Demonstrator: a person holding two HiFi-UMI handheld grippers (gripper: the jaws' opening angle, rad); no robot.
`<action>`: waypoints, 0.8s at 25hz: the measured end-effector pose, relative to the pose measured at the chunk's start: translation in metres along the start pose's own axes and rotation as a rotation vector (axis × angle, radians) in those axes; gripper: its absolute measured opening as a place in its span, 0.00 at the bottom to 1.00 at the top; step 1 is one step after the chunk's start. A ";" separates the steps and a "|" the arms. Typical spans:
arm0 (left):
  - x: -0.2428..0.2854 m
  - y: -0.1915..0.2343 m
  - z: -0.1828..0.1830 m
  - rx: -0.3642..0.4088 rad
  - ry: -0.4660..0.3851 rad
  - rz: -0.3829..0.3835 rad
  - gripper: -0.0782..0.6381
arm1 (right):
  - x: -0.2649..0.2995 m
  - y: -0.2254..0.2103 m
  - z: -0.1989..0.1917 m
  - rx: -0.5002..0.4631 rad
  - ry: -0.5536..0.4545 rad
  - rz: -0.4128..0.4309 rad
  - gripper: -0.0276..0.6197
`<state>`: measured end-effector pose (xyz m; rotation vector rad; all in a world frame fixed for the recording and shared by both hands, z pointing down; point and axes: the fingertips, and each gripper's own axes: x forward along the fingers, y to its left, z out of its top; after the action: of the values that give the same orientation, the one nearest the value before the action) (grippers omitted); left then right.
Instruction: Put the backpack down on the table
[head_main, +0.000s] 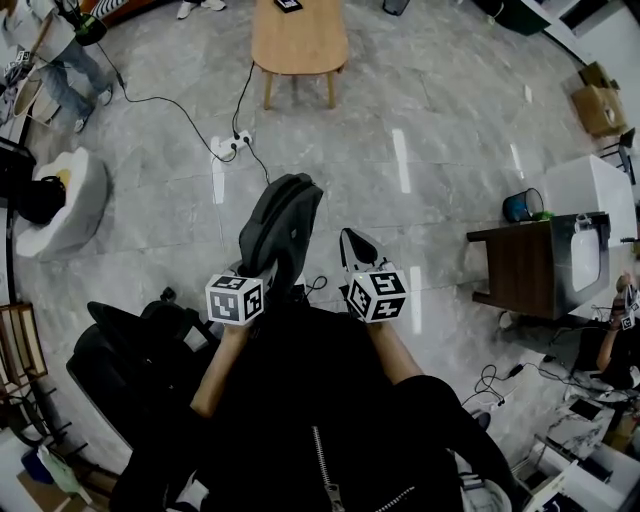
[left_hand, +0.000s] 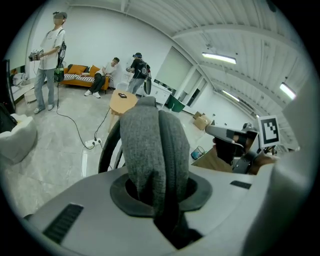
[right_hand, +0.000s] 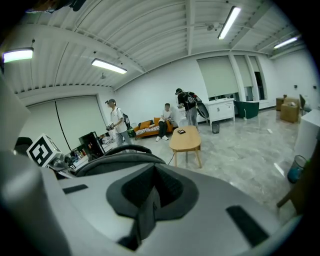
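Observation:
A dark grey backpack (head_main: 280, 225) hangs in front of me above the floor. My left gripper (head_main: 262, 272) is shut on its grey top part (left_hand: 152, 150), which fills the gap between the jaws in the left gripper view. My right gripper (head_main: 352, 243) is just right of the backpack with its jaws together and nothing between them (right_hand: 150, 195); the backpack's curved top (right_hand: 117, 152) shows at its left. The right gripper (left_hand: 220, 132) also appears at the right of the left gripper view. The light wooden table (head_main: 300, 40) stands well ahead across the floor, with a small dark item on it.
A power strip with cables (head_main: 232, 143) lies on the floor between me and the table. A white round seat (head_main: 60, 200) is at the left, a dark cabinet (head_main: 530, 265) and blue bin (head_main: 522, 205) at the right. Several people (left_hand: 50, 60) are beyond the table.

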<state>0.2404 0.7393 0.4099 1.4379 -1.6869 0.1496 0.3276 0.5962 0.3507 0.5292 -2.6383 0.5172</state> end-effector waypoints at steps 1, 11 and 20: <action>0.000 0.006 0.004 -0.004 0.001 -0.003 0.22 | 0.007 0.002 0.002 0.002 0.000 -0.001 0.06; 0.003 0.047 0.033 -0.014 0.006 -0.018 0.22 | 0.044 0.015 0.020 0.003 -0.004 -0.042 0.06; 0.024 0.053 0.054 -0.010 0.015 -0.040 0.22 | 0.055 -0.003 0.024 -0.001 0.013 -0.081 0.06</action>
<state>0.1686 0.7060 0.4167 1.4587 -1.6441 0.1296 0.2753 0.5674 0.3553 0.6277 -2.5925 0.4934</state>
